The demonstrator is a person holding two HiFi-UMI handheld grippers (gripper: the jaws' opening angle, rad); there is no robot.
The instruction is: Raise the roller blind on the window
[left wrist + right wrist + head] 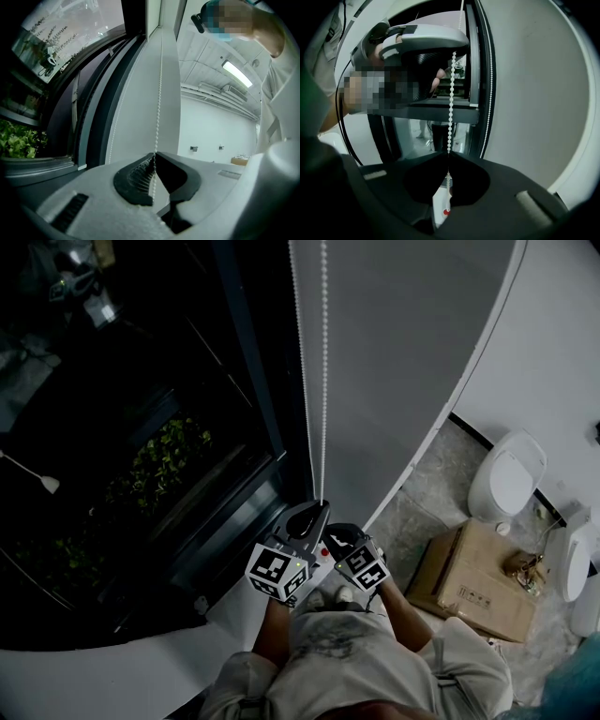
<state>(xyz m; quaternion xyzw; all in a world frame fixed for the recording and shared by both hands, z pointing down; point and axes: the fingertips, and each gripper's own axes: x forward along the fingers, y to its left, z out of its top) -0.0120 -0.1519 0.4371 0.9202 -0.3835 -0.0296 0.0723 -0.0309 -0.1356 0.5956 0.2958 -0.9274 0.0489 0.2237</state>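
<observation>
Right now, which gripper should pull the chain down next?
Probably left. The left gripper and right gripper both clamp the same chain, but left holds higher, leaving more room to pull down.
</observation>
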